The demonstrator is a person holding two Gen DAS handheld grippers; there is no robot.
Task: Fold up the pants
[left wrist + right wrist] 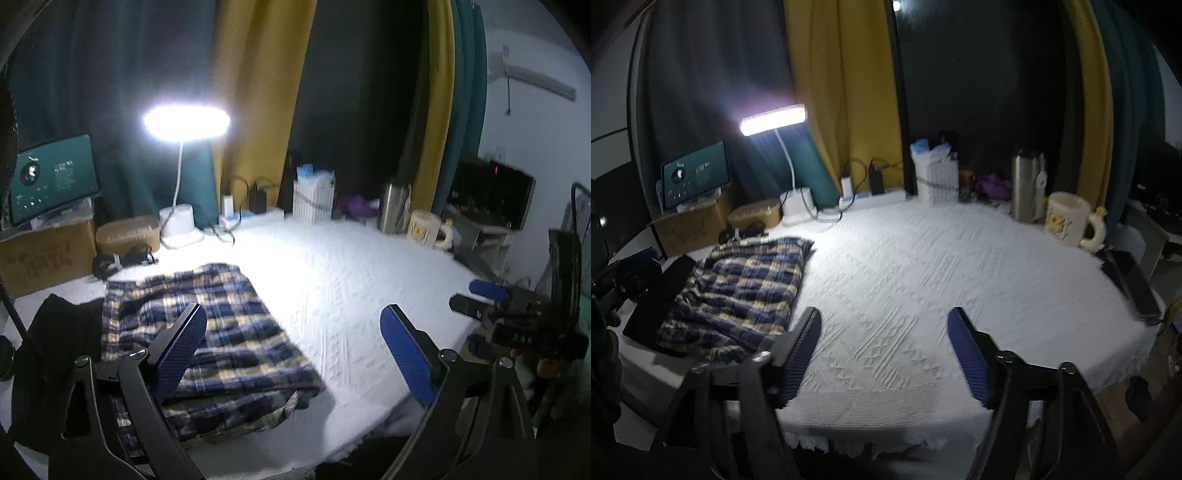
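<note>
Folded plaid pants [738, 288] lie at the left of a white-covered bench [923, 266]. Left gripper [295, 354] and right gripper [884, 354] hover above it, fingers spread wide, holding nothing.
</note>
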